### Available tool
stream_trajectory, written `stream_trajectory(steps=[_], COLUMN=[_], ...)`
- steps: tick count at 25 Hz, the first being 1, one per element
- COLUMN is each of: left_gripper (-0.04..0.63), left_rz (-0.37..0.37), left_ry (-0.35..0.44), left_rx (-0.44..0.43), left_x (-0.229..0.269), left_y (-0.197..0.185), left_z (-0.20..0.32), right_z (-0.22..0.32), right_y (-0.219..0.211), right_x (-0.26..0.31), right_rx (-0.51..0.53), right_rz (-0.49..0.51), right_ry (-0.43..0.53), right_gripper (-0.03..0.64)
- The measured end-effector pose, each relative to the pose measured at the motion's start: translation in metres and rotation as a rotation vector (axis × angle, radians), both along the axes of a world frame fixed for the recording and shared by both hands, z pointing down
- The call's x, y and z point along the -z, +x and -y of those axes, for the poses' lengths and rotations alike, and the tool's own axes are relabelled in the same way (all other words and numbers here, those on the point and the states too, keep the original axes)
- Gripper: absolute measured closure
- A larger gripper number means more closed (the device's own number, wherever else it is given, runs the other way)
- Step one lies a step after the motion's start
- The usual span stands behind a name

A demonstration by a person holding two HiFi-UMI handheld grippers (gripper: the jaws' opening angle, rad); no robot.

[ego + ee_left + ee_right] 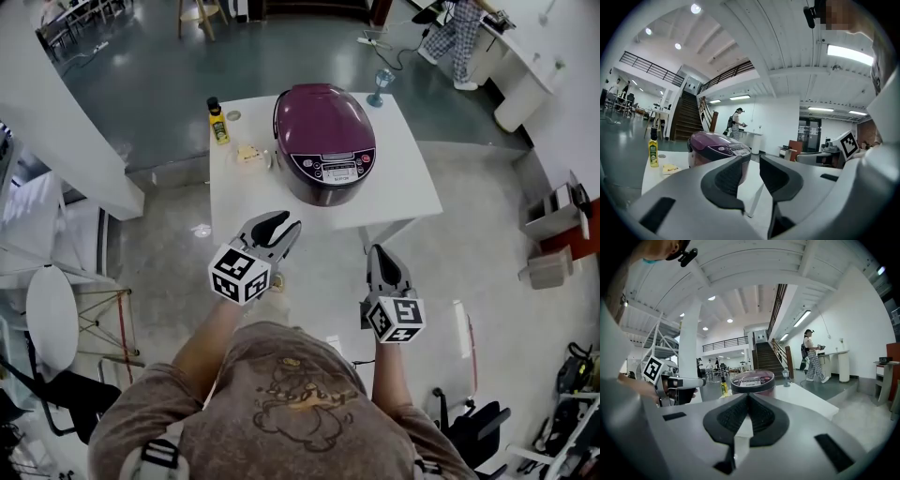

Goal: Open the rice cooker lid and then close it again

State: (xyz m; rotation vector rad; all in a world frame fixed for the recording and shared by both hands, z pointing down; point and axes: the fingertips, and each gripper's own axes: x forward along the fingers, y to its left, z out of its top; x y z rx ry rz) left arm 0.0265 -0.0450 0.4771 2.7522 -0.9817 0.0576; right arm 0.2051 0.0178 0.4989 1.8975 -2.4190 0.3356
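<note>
The purple rice cooker (pixel 323 141) stands on a white table (pixel 412 192) with its lid down and its control panel facing me. It also shows ahead in the left gripper view (pixel 719 147) and as the cooker (pixel 752 380) in the right gripper view. My left gripper (pixel 281 225) hovers short of the table's near edge, left of the cooker; the left gripper (pixel 754 161) has a gap between its jaws with nothing in it. My right gripper (pixel 382 253) hangs near the table's front right; the right gripper (pixel 747 397) has its jaw tips together, holding nothing.
A yellow bottle (pixel 217 122) and a small yellowish item (pixel 248 153) sit on the table left of the cooker. A stemmed glass (pixel 380 86) stands at the far right corner. A white round chair (pixel 52 319) is at my left. A person (pixel 459 37) stands far off.
</note>
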Motion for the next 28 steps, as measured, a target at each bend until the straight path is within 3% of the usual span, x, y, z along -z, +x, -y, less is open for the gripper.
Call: stream_trajectory(steps=[10,28], left_gripper=[0.572,0.574], left_rz=[-0.003,0.003], left_ry=[0.002,0.006], left_rx=[0.089,0.16], left_x=[-0.006,-0.003], left_y=[-0.016,-0.021], left_z=[-0.009,-0.005], right_z=[-0.009,-0.004], right_y=[-0.008,-0.006], right_x=[-0.012,-0.008], right_rx=[-0.006,-0.016], right_rz=[0.019,0.015], right_ry=[-0.004,0.016], right_gripper=[0.612,0.617])
